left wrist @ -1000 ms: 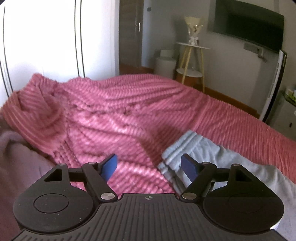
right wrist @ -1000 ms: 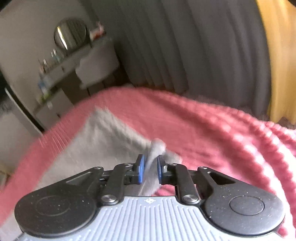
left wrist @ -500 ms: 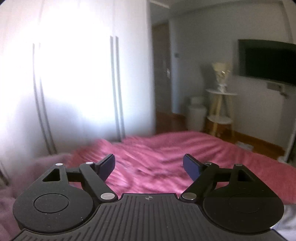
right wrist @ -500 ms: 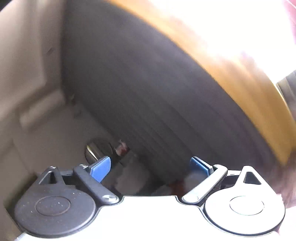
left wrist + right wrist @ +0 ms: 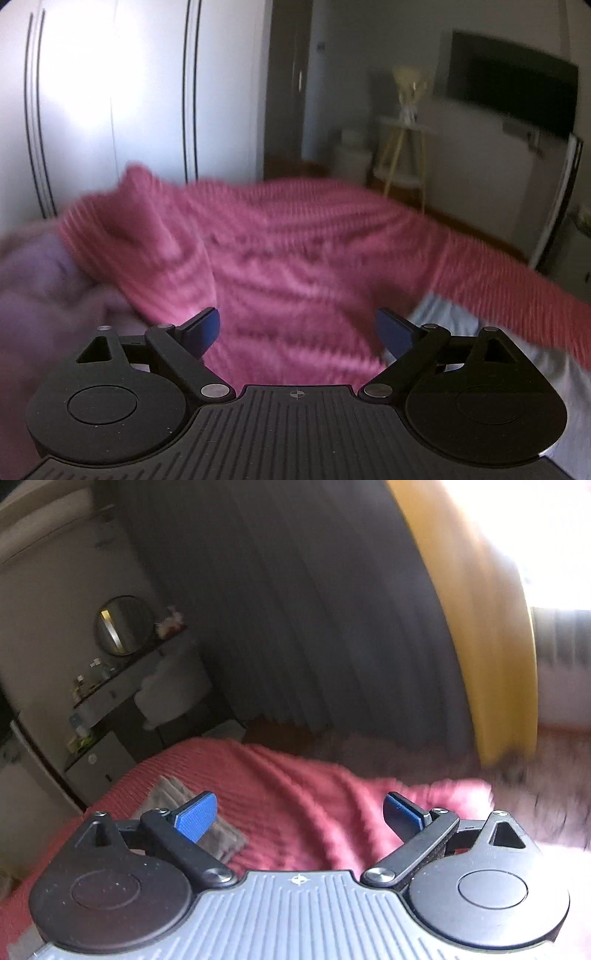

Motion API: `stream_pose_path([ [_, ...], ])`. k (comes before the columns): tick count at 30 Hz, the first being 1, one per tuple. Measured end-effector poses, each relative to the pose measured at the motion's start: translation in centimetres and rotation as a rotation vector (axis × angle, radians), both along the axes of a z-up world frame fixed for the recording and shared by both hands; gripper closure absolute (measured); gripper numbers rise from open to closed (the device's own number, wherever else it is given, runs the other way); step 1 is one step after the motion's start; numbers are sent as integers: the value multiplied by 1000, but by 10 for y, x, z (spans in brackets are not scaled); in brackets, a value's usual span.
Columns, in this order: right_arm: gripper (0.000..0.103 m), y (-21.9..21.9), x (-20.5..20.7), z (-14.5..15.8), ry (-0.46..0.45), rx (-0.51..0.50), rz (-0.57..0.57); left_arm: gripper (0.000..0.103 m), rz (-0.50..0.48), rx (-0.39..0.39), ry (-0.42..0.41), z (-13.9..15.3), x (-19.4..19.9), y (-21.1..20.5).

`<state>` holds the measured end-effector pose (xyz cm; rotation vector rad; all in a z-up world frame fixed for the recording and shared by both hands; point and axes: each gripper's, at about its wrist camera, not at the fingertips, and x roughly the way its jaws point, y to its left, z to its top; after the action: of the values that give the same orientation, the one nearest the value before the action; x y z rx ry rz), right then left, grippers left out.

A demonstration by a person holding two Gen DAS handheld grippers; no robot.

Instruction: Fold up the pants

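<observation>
I have both grippers over the bed, whose ribbed pink blanket [image 5: 295,258] covers the whole working surface and bunches into a raised fold at far left. My left gripper [image 5: 297,332] has just been opening further; its jaws stand wide with only blanket between them. The pants [image 5: 443,321], pale grey, lie at the near right of the left view, partly behind the right finger. My right gripper [image 5: 299,812] also stands wide apart, nothing held. In the right view the folded pants [image 5: 221,834] rest on the blanket at near left, partly behind the left finger [image 5: 195,816]. Room: white wardrobe [image 5: 110,92] far left, wall television [image 5: 513,96] far right, small stand [image 5: 406,158] below it. Right view: dark curtain [image 5: 295,609], yellow curtain [image 5: 480,627], round mirror [image 5: 122,626]. Both views motion-blurred.
</observation>
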<state>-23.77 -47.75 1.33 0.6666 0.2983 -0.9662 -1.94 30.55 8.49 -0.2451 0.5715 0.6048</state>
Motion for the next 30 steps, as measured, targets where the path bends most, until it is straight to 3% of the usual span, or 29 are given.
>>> stream_pose_path([
  [3, 6, -9, 11, -19, -36, 10, -10, 8, 25, 1, 5, -17, -2, 2],
  [8, 6, 9, 50, -24, 65, -111, 93, 8, 49, 16, -30, -32, 3, -12],
  [11, 6, 8, 74, -34, 106, -119, 189, 8, 57, -13, -52, -47, 22, -24],
  [15, 6, 3, 100, -49, 134, -63, 271, 8, 26, -105, -4, -68, 52, -48],
  [18, 7, -7, 118, -63, 122, 54, 296, 8, -40, -160, 25, -78, 67, -70],
  [21, 7, -21, 130, -79, 100, 186, 276, 8, -98, -176, 60, -88, 76, -91],
  [23, 7, -25, 134, -83, 76, 203, 256, 8, -135, -177, 86, -94, 81, -105],
  [24, 10, -25, 138, -83, 76, 197, 259, 8, -149, -176, 96, -97, 82, -113],
  [26, 26, -25, 147, -83, 91, 171, 275, 8, -178, -181, 110, -102, 86, -127],
  [27, 42, -24, 152, -81, 105, 161, 282, 8, -194, -190, 120, -104, 88, -134],
  [30, 47, -15, 163, -76, 198, 137, 265, 8, -279, -232, 107, -105, 94, -159],
])
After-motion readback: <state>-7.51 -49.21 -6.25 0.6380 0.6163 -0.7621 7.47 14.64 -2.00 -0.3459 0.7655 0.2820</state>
